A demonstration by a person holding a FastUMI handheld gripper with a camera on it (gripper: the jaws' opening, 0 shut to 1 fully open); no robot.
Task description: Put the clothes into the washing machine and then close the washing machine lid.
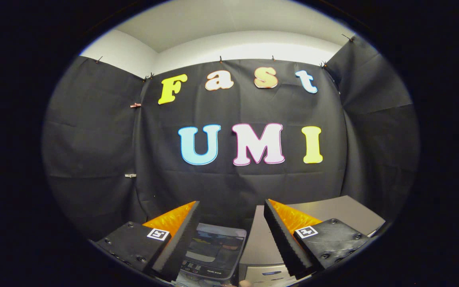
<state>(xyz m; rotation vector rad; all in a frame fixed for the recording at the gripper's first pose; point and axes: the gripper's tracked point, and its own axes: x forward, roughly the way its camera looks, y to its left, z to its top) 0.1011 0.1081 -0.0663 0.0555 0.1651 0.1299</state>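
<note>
The claw (pixel 230 202) is held with its fingers (pixel 179 239) well apart, and nothing is clamped between them. It is raised and pointed level at the booth's wall rather than down at the work. Just below and between the fingers, a small top-loading washing machine (pixel 213 249) is seen, with its dark see-through lid (pixel 216 242) apparently lying flat over the tub. Faint coloured shapes are made out through the lid, but whether these are clothes cannot be told. Just beside the machine, under the right finger, a grey box-like unit (pixel 333 209) is seen. With the lid down, the scene could be read either as a machine that is loaded and closed or as one waiting to be opened. In either case the claw would best be tilted down, so that the lid's edge and the tub are brought into sight. The grey unit should be kept clear of the right finger.
</note>
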